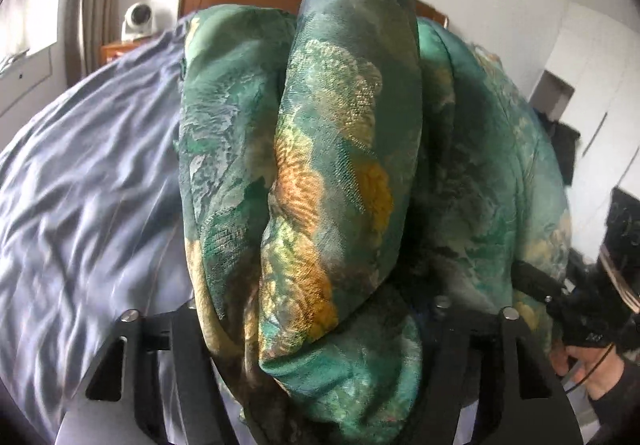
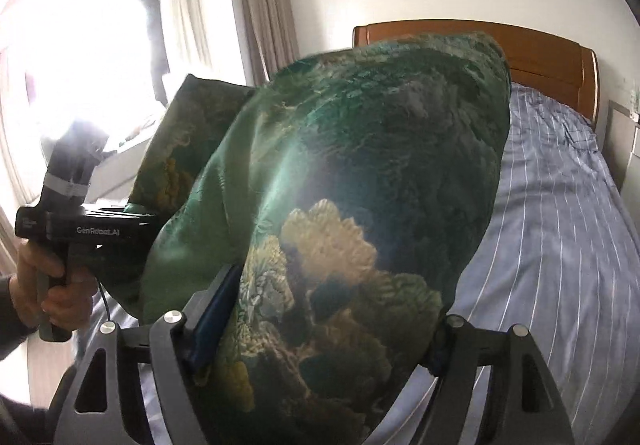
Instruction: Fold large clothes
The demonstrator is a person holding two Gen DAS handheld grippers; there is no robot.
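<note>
My left gripper [image 1: 320, 325] points forward and a little upward, its two fingers spread wide with a thick roll of green cloth [image 1: 340, 173] wedged between them, so the jaws are clamped on it rather than closed together. My right gripper [image 2: 316, 341] is posed the same way, jaws parted around a bulky bundle of the same cloth, the blue pad [image 2: 212, 325] of its left finger pressed against the fabric. My left hand [image 2: 44, 285] wraps the pistol handle of the left gripper, fingers curled round the grip, dark sleeve at the wrist. My right hand [image 1: 596, 373] likewise clutches its handle, just beside the cloth.
</note>
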